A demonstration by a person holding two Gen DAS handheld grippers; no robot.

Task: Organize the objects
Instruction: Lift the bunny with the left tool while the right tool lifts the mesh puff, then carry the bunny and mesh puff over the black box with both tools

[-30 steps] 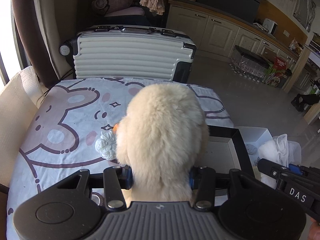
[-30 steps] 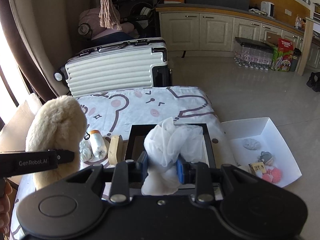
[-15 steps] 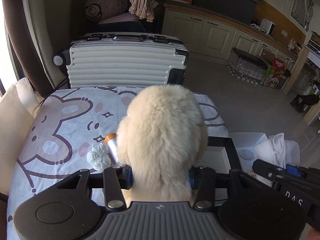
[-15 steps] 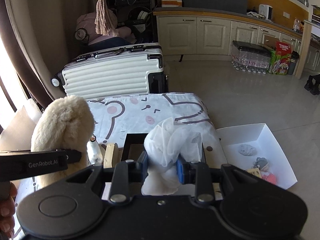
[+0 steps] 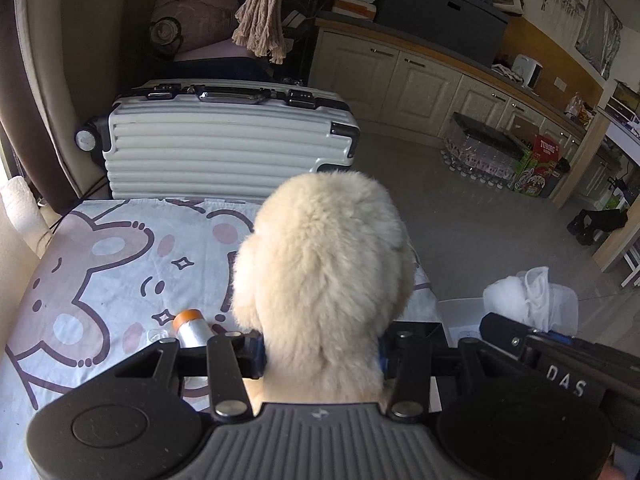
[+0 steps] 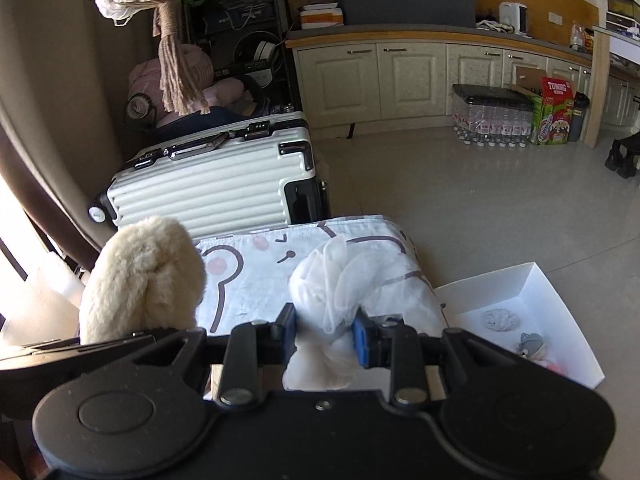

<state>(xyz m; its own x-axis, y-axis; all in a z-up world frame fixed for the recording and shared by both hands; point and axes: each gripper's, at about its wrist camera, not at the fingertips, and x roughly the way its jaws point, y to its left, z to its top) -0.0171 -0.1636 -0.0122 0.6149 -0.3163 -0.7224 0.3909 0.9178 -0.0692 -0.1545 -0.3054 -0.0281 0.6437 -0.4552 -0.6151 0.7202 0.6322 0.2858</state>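
The left gripper (image 5: 320, 354) is clamped on a cream plush toy (image 5: 324, 272), its two fingers pressed into the fur on either side, so the toy rises in front of the camera and hides much of the table behind it. The right gripper (image 6: 324, 330) is closed on a bunched white cloth (image 6: 332, 288), the blue pads squeezing its lower part while the loose folds stand up above them. Both things are held above the near part of a table covered by a cartoon-print sheet (image 5: 108, 264). On the sheet, just left of the plush toy in the left wrist view, lies a small silver bottle with an orange cap (image 5: 191, 326); something pale and clear lies beside it, too blurred to name. To the right of the table, on the floor, an open white box (image 6: 532, 292) holds a few small items, among them a grey round piece (image 6: 500, 319). Beyond the far edge of the table a white ribbed suitcase (image 5: 224, 148) lies on its side. Cream kitchen cabinets (image 6: 400, 76) run along the far wall.
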